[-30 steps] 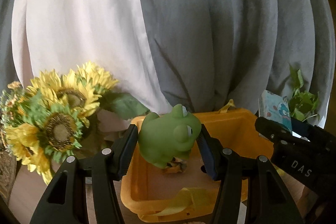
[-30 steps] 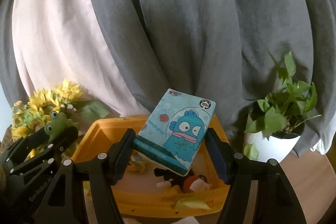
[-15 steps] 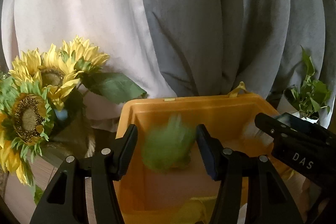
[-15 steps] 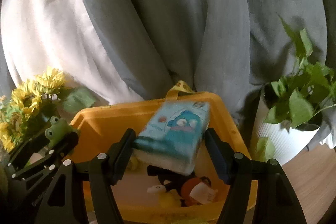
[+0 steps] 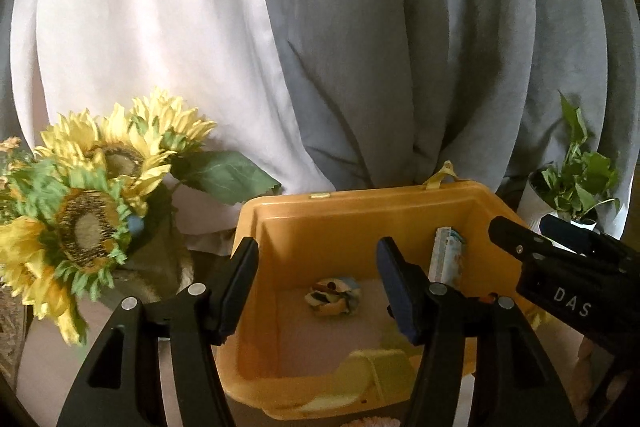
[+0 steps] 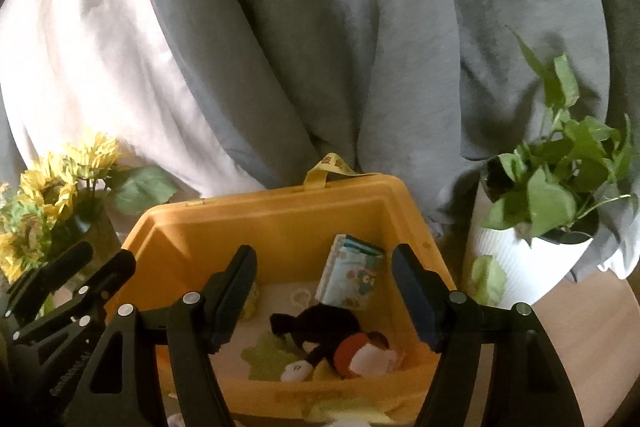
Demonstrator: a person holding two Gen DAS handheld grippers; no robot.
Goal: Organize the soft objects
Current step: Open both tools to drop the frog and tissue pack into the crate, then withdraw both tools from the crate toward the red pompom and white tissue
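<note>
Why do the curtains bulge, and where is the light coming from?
Left wrist view: the fisheye lens bows the curtains; pale daylight glows through the white one. Right wrist view: same bulge, dark corners, glare upper left, the orange bin sharp.

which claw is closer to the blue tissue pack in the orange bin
Right. The right claw hangs just above the tissue pack, which leans against the bin wall. The left claw is farther left.
</note>
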